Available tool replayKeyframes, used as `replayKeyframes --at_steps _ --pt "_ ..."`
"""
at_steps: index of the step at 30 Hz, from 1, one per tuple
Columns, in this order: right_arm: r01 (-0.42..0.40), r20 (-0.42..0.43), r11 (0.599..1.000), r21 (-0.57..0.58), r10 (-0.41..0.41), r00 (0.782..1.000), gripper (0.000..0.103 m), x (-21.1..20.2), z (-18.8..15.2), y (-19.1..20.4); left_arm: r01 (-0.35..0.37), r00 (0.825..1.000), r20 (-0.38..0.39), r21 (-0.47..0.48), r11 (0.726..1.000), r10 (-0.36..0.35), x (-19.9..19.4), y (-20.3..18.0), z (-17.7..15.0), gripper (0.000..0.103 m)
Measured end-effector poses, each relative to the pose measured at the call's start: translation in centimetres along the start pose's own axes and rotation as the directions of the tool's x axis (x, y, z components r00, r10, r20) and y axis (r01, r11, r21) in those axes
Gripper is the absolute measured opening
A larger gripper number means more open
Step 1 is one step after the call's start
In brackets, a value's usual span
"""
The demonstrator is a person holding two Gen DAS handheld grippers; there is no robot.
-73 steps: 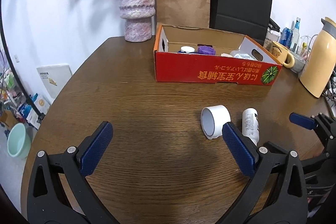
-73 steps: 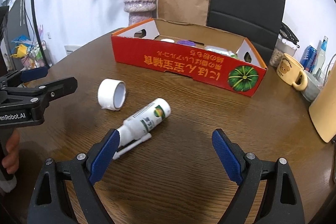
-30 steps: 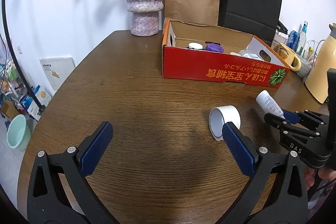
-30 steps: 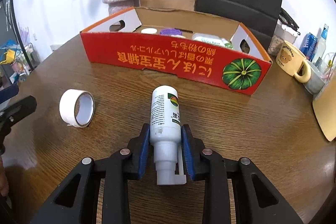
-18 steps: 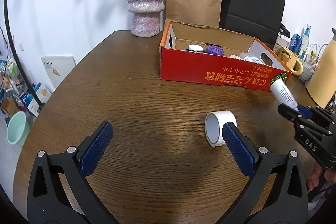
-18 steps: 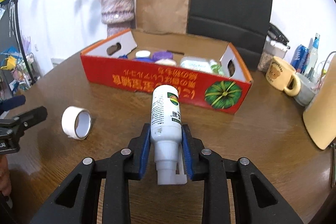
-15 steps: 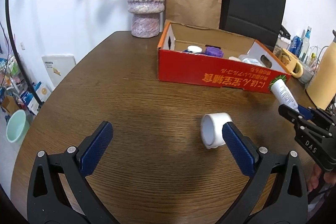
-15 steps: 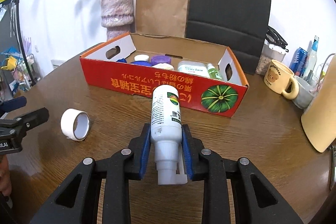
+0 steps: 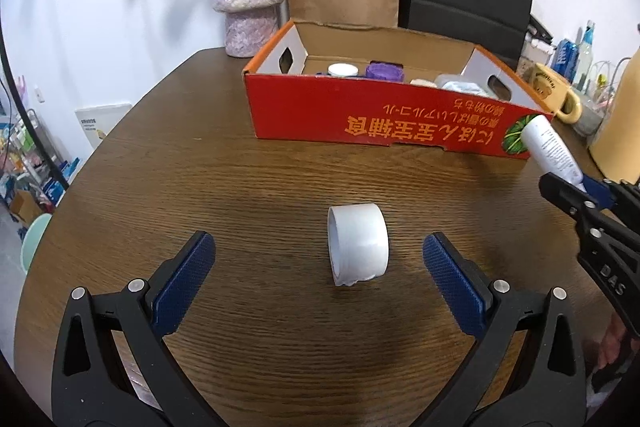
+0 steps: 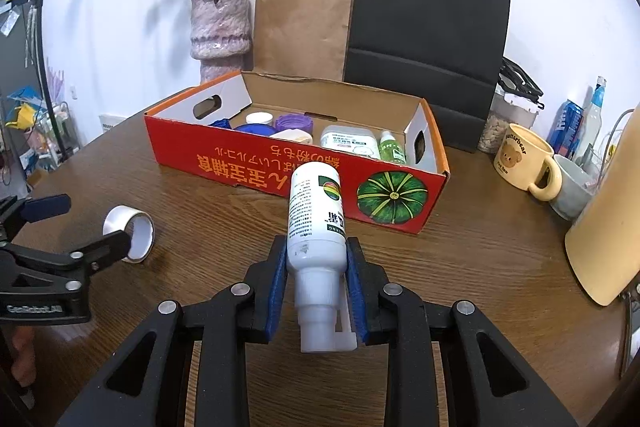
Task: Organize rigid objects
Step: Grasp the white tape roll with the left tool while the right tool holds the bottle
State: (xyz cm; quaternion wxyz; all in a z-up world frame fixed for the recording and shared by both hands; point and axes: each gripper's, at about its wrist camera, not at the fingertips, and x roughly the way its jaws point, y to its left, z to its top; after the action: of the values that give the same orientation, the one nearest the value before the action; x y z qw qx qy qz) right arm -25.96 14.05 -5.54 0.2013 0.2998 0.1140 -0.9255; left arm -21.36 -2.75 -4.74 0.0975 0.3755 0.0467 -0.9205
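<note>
A: Item one, left gripper [image 9: 319, 275]: jaws wide apart, empty, low over the desk [image 9: 200, 187]. Tape roll [image 9: 357, 244] stands on edge between them, touching neither.

B: Risk?

A: On its edge it may roll off if one pad nudges it first.

B: Item two?

A: Right gripper [image 10: 316, 293]: jaws clamped on the white bottle [image 10: 316, 215], held short of the red box [image 10: 320, 175].

B: Hazard?

A: Carried too low, the bottle's end could strike the front wall and twist in the grip.
</note>
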Motion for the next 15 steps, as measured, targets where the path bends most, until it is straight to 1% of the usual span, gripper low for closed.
replayKeyframes --at_steps 3,5,6,8,10,12,13,14,15 --pt "-0.005 -0.005 1.000 -0.004 0.005 1.000 0.031 0.1 -0.1 -0.1 -0.018 1.000 -0.017 -0.015 1.000 0.018 0.7 -0.2 0.2 0.103" --pt "-0.009 -0.008 1.000 -0.006 0.009 1.000 0.031 0.2 -0.1 -0.2 -0.014 1.000 -0.025 -0.029 0.999 0.013 1.0 -0.2 0.3 0.101" --pt "-0.011 -0.009 1.000 -0.007 0.010 1.000 0.031 0.2 -0.1 -0.2 -0.015 1.000 -0.026 -0.033 0.999 0.014 1.1 -0.2 0.4 0.096" --pt "-0.013 -0.010 1.000 -0.009 0.013 1.000 0.031 0.2 -0.2 -0.1 -0.015 0.999 -0.030 -0.032 0.999 0.014 1.3 -0.4 0.4 0.089" --pt "-0.015 -0.012 1.000 -0.010 0.015 1.000 0.031 0.3 -0.2 -0.1 -0.008 0.999 -0.036 -0.026 1.000 0.007 1.4 -0.7 0.4 0.081" --pt "-0.015 -0.012 1.000 -0.012 0.015 1.000 0.031 0.3 -0.2 0.0 0.004 0.999 -0.041 -0.022 1.000 -0.005 1.5 -1.0 0.3 0.061" --pt "-0.016 -0.013 1.000 -0.012 0.015 1.000 0.031 0.3 -0.2 0.0 0.008 0.999 -0.041 -0.021 1.000 -0.009 1.5 -1.0 0.4 0.056" --pt "-0.016 -0.014 1.000 -0.013 0.016 1.000 0.031 0.3 -0.2 0.0 0.019 0.999 -0.042 -0.020 1.000 -0.020 1.5 -1.1 0.3 0.047" --pt "-0.016 -0.015 1.000 -0.013 0.016 1.000 0.031 0.3 -0.2 0.0 0.031 0.999 -0.042 -0.020 0.999 -0.032 1.5 -1.1 0.3 0.040"
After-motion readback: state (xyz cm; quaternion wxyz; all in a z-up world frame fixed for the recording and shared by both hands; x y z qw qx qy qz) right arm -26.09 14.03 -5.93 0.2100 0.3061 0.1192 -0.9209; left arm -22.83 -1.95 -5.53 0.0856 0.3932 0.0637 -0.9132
